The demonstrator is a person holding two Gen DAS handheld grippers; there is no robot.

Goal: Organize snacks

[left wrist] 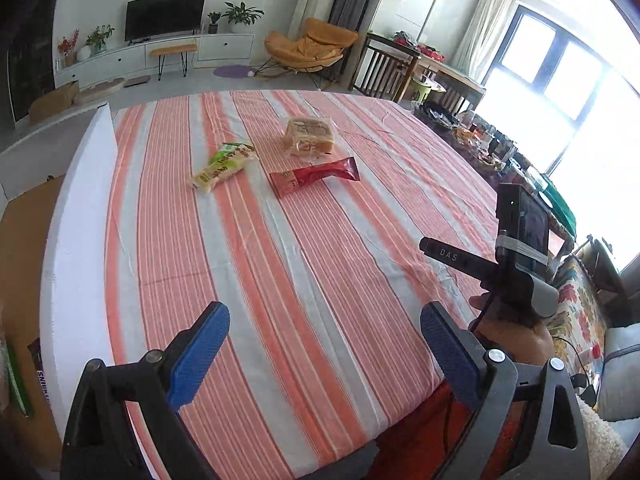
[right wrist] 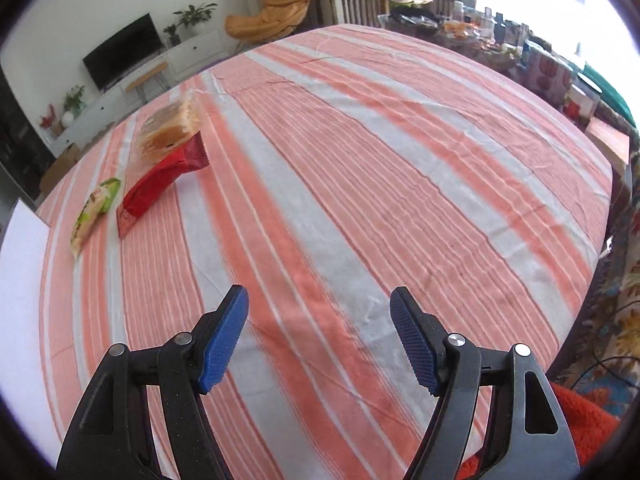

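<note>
The left gripper [left wrist: 324,344] hangs low over the near part of the striped tablecloth [left wrist: 304,264], jaws spread wide and holding nothing, its blue pads [left wrist: 200,354] well apart. The right gripper [right wrist: 320,340] is likewise wide open and empty above the cloth, and in the left wrist view its black body shows at about 3 o'clock, near the table's right edge. All three snacks lie clustered toward the far side: seen from the left gripper, the green-and-cream packet [left wrist: 223,167] sits at roughly 11 o'clock, the red wrapper [left wrist: 315,177] at 12 o'clock just right of it, and the clear bag of bread slices [left wrist: 309,137] just beyond the red wrapper. From the right gripper the same group lies off at 10 o'clock, with the red wrapper [right wrist: 160,181] touching or overlapping the bread bag [right wrist: 170,130] and the green packet [right wrist: 95,213] just beside them, nearer the left edge. A white board [left wrist: 76,216] runs along the table's left edge at 9 o'clock, with a cardboard box [left wrist: 24,280] beyond it holding another wrapper at its lower corner. Between both grippers and the snacks stretches a broad span of bare cloth. The right edge drops off toward a cluttered side table [left wrist: 480,140] at 2 o'clock.
</note>
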